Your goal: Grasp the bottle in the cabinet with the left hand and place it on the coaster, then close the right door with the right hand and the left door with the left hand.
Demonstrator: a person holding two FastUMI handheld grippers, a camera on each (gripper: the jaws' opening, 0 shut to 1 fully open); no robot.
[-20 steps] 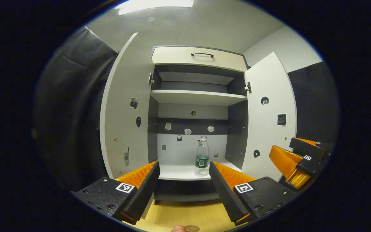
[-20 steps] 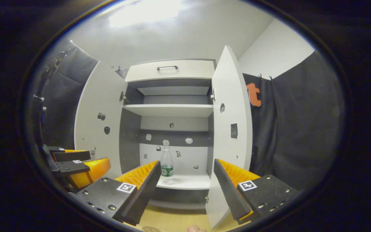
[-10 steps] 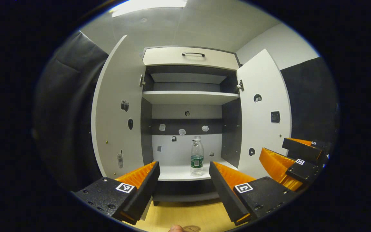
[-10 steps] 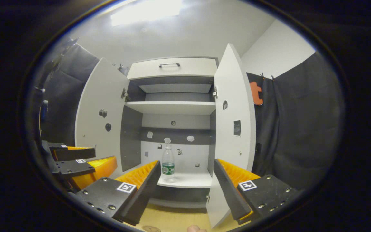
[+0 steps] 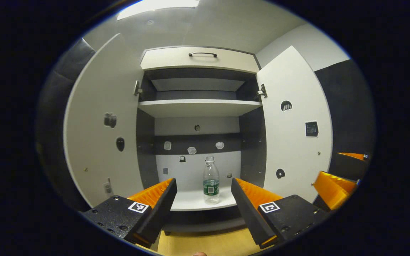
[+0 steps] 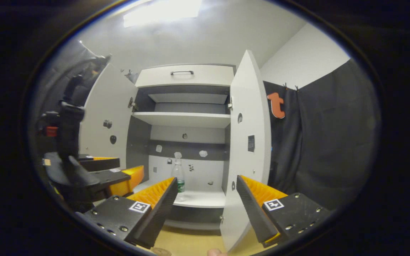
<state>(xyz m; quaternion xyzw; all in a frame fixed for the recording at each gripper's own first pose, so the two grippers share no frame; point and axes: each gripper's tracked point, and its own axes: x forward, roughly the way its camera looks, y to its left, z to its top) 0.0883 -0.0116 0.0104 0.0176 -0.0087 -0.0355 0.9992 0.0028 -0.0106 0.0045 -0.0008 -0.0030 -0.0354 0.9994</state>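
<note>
- Left gripper view: the left gripper point(image 5: 202, 199) hangs in front of the open cabinet point(image 5: 198, 58), jaws spread wide, holding nothing.
- A clear plastic water bottle point(image 5: 210, 180) stands upright on the bottom shelf point(image 5: 190, 203), seen between the two fingers and well apart from them.
- The left door point(image 5: 100, 124) and the right door point(image 5: 292, 124) both stand open.
- The right gripper point(image 5: 336, 177) shows at the right edge, near the right door.
- Right gripper view: the right gripper point(image 6: 205, 199) is also open and empty, facing the right door's edge point(image 6: 247, 142).
- A yellow wooden surface point(image 6: 187, 243) lies below the cabinet.
- A coaster's rim point(image 6: 160, 251) shows at the bottom edge.
</note>
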